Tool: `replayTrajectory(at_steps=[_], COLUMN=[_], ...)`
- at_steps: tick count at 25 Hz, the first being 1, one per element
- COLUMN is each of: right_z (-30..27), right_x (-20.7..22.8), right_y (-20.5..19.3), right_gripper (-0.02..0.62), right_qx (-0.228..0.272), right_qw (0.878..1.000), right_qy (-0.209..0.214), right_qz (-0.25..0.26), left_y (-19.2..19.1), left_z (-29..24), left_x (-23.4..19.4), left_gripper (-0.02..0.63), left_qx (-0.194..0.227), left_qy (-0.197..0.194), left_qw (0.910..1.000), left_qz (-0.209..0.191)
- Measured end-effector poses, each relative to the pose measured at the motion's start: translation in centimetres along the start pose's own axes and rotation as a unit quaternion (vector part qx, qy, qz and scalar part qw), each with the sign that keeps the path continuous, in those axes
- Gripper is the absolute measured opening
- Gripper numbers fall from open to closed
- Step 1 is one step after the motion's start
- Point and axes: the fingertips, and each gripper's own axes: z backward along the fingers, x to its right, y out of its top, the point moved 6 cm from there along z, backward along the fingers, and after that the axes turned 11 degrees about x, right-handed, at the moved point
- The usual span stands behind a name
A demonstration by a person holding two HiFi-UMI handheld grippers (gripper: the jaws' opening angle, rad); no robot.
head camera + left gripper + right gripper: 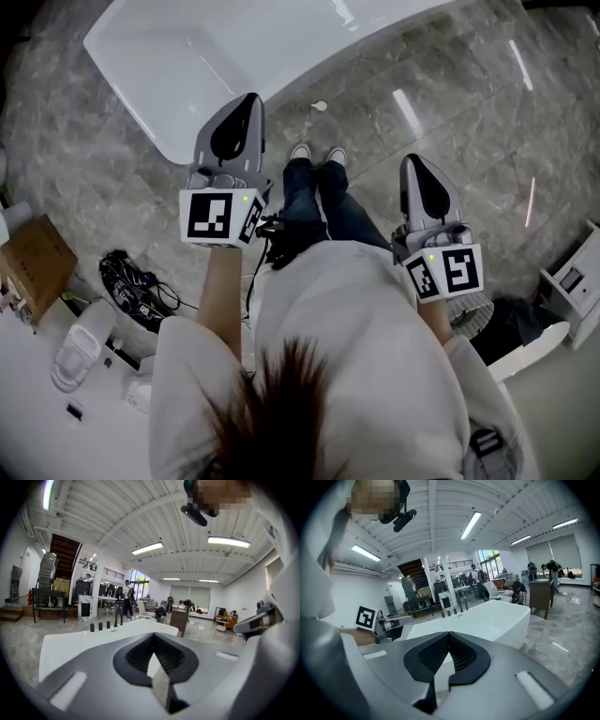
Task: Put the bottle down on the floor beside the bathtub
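1. Head view: the left tongs and right tongs are both raised in front of the person. The bathtub lies just beyond their tips, and the polished stone floor is beneath them.
2. The left gripper view shows the left tongs pressed together with nothing in them. The right gripper view shows the right tongs closed and empty as well.
3. No view shows anything that can be identified as the bottle. It is not in either pair of tongs, and where it stands cannot be told.
4. First risk: with no bottle located, the person may reach for the wrong thing. A small white object lies on the floor between the two tongs, near the tub wall. It is too small to identify.
5. Second risk: both tongs would have to open before any grasp. If they arrive closed they would probably knock a bottle over.
6. Third risk: the floor looks glossy and hard. A bottle released at a tilt could slide or topple against the tub's curved side.
7. Fourth risk: the person's shoes stand below and between the tongs, and a tangle of cables lies below-left of the left tongs. A step toward the tub could catch on the cables.
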Motion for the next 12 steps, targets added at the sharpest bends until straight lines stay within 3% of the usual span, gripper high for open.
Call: replayTrajectory(at_steps=[12], right_z=[-0.4], right_x=[-0.4], right_y=[4.9], right_gripper=[-0.002], right_qx=[0.051], right_qw=[0.999], right_qy=[-0.003], right_qz=[0.002], left_y=[6.9], left_z=[0.8], left_x=[0.1], left_gripper=[0.049], left_qx=[0.045], left_qy=[-0.007], left_qw=[0.9986], left_qz=[-0.027])
